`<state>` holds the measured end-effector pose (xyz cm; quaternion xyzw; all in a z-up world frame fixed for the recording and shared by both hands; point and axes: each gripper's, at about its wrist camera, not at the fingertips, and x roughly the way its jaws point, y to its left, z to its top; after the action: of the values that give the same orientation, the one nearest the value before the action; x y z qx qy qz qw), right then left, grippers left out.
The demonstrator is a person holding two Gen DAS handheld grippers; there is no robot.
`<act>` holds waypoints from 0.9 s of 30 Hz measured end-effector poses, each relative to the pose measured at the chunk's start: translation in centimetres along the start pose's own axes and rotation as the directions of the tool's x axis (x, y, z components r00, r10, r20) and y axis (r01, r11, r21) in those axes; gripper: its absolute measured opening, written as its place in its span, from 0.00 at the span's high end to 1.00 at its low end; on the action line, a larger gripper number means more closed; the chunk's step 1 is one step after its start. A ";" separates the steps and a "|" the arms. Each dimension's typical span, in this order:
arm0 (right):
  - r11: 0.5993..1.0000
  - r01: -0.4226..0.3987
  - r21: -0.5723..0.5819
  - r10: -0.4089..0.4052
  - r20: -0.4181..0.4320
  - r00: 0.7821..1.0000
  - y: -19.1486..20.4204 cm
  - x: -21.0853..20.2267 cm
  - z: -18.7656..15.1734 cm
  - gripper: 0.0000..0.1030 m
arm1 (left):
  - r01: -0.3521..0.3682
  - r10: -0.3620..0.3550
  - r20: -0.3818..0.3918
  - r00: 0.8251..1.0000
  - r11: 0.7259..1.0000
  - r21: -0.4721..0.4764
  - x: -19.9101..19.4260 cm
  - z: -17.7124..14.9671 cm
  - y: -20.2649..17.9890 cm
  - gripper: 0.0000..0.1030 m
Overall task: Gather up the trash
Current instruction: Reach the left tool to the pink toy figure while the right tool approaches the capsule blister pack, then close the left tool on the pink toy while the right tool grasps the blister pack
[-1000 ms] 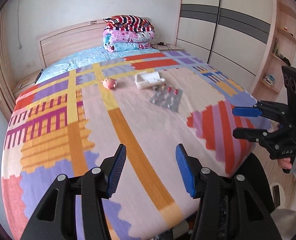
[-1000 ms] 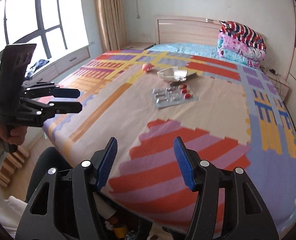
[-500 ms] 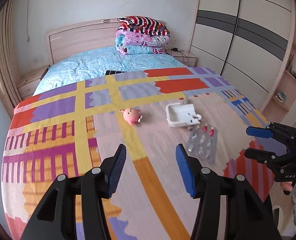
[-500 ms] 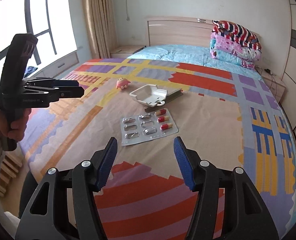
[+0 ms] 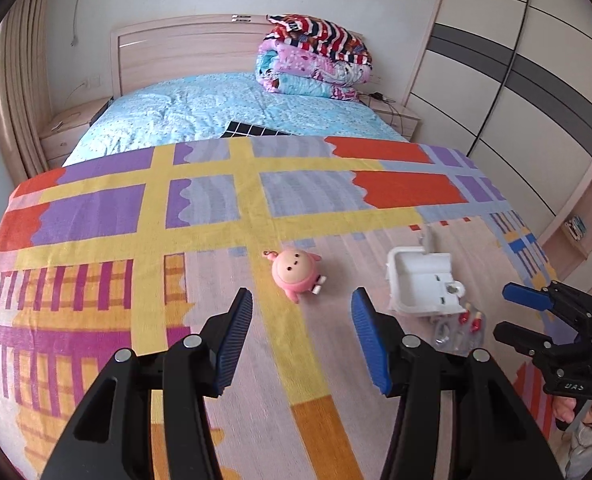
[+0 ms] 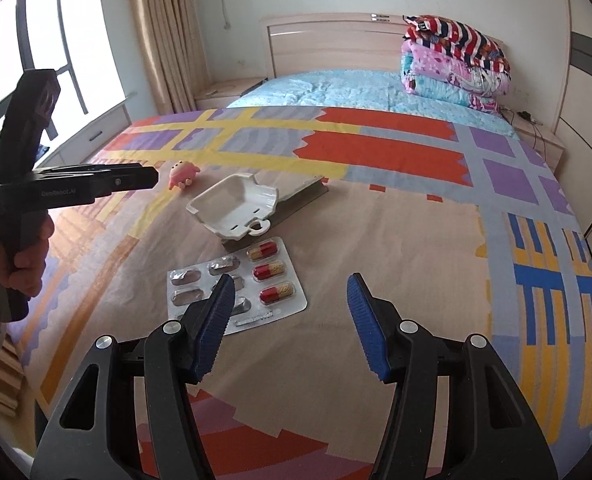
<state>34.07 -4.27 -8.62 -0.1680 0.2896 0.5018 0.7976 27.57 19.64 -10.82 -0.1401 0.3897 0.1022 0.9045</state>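
On the bed (image 6: 376, 240) lie one blister pack (image 6: 235, 284) with three capsules, one white tray (image 6: 233, 206), one pink toy (image 5: 296, 276); both left gripper (image 5: 302, 340) and right gripper (image 6: 285, 320) released, empty

On the bed's blanket (image 6: 396, 240) lie three things close together. The tray (image 6: 235, 206) sits in the middle, resting on a flat card (image 6: 300, 196) that juts out behind it. The blister pack (image 6: 235, 284) lies just in front of the tray, under my right claw (image 6: 285, 308). The toy (image 5: 296, 274) lies left of the tray, apart from it, just ahead of my left claw (image 5: 302, 336). Folded quilts (image 5: 316, 60) are stacked at the headboard (image 5: 183, 52), far behind.
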 end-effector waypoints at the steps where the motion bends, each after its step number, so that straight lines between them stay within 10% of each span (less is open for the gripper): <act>1: 1.000 0.003 -0.001 -0.003 -0.005 1.000 0.0 0.2 0.1 0.44 | 0.005 -0.005 -0.001 1.000 1.000 -0.010 0.3 0.0 0.2 0.52; 19: 0.999 0.025 -0.047 -0.028 -0.060 0.998 0.7 1.3 -0.1 0.72 | -0.012 0.012 0.000 1.000 0.998 -0.068 3.4 1.3 1.1 0.52; 27: 0.992 0.047 -0.118 -0.053 -0.046 0.998 2.1 0.8 -0.4 0.73 | -0.004 0.003 -0.015 1.000 0.998 -0.063 3.4 1.0 0.6 0.74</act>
<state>32.39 -3.00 -9.39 -0.2338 0.2747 0.4935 0.7914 30.37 20.75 -12.76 -0.1685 0.3934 0.1151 0.8964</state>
